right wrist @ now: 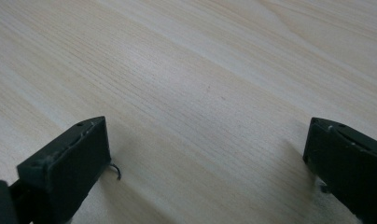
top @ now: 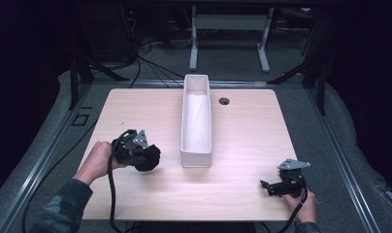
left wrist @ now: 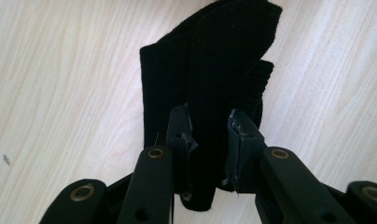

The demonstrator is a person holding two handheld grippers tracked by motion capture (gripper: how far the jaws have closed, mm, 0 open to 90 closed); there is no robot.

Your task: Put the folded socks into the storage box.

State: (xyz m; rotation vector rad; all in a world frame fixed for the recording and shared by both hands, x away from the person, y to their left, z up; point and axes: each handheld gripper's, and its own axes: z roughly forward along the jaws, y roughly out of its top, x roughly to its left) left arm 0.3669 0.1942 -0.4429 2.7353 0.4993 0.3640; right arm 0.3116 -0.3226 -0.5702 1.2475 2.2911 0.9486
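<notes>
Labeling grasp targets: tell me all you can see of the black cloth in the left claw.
The black cloth looks like a knitted, ribbed fabric, folded into layers, possibly a sock. The left claw is shut on its lower part, pads pinching it from both sides. It hangs bunched just above the wooden table, left of the white bin; contact with the table cannot be told.

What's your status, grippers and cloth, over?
Left gripper shut on black cloth, left of white bin. Right gripper open over bare table. Nothing in the way.

Lab: your wooden table (top: 242,141) stands on grey carpet between metal rails (top: 337,145), cables (top: 150,63) and frame stands (top: 228,29) behind.
</notes>
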